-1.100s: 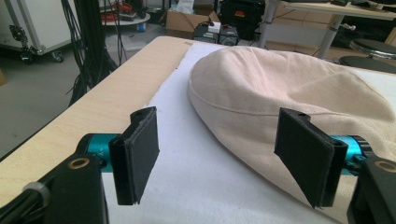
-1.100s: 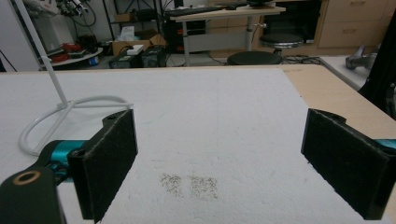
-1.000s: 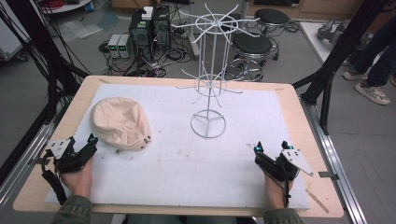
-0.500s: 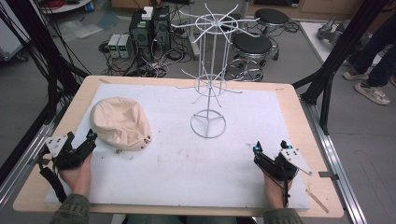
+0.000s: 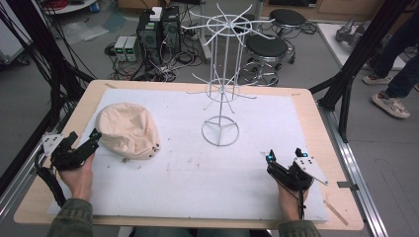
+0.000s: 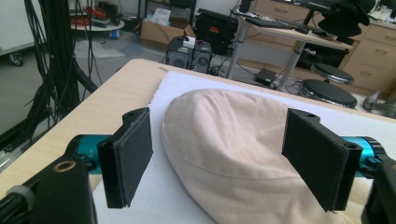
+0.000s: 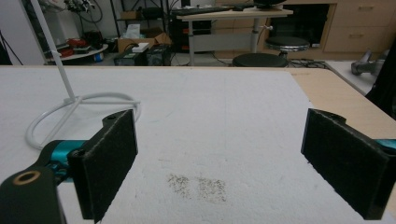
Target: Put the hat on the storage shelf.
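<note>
The cream cap (image 5: 127, 130) lies crown-up on the white mat (image 5: 197, 173), well to the left of the white wire rack (image 5: 221, 89), and the work in hand is judged to be seizing it with the left gripper (image 5: 85, 146). For a sound grip, the spread jaws are best carried forward until a fold of the cap's near edge sits between the pads and is pinched there, since the full crown seems too broad to be taken whole. The left gripper is held just beside the cap's left edge, angled toward it; its jaws have just been opening and stand wide apart, nothing pressed between them. The right gripper (image 5: 284, 157) is rested low on the mat to the right of the rack, jaws spread and empty
</note>
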{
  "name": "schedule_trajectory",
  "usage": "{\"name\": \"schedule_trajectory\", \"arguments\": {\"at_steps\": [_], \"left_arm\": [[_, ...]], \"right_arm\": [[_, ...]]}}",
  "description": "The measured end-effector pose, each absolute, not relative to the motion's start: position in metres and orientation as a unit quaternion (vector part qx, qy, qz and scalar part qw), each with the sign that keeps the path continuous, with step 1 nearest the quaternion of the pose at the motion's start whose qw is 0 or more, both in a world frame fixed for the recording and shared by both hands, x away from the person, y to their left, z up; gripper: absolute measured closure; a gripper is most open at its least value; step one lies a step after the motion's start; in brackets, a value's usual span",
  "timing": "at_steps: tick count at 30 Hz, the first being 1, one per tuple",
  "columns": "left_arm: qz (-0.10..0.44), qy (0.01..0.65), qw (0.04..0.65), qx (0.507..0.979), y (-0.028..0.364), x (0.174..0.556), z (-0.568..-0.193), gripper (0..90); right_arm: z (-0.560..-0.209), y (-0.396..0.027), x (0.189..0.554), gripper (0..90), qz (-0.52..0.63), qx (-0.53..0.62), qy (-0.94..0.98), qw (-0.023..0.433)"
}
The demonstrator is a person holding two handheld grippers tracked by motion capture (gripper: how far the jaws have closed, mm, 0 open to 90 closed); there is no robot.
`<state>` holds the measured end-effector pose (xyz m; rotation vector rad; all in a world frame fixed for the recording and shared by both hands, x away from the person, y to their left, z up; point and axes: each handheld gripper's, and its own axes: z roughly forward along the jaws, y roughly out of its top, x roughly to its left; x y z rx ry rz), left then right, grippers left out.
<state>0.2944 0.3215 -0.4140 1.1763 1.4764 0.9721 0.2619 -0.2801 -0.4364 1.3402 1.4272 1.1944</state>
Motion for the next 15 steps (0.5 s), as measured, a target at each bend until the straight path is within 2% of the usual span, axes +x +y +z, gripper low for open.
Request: {"name": "schedule_trajectory", "arguments": {"at_steps": [7,15], "left_arm": [[0.400,0.610,0.480,0.487,0.320,0.308,-0.407,23.5],[0.389,0.628,0.445,0.507,0.320,0.324,-0.398,19.5]], "right_arm": [[-0.436,-0.279,0.261,9.6,0.474,0.533,0.568,0.411],[-0.436,-0.279,0.262,9.6,0.472,0.530,0.571,0.413]]}}
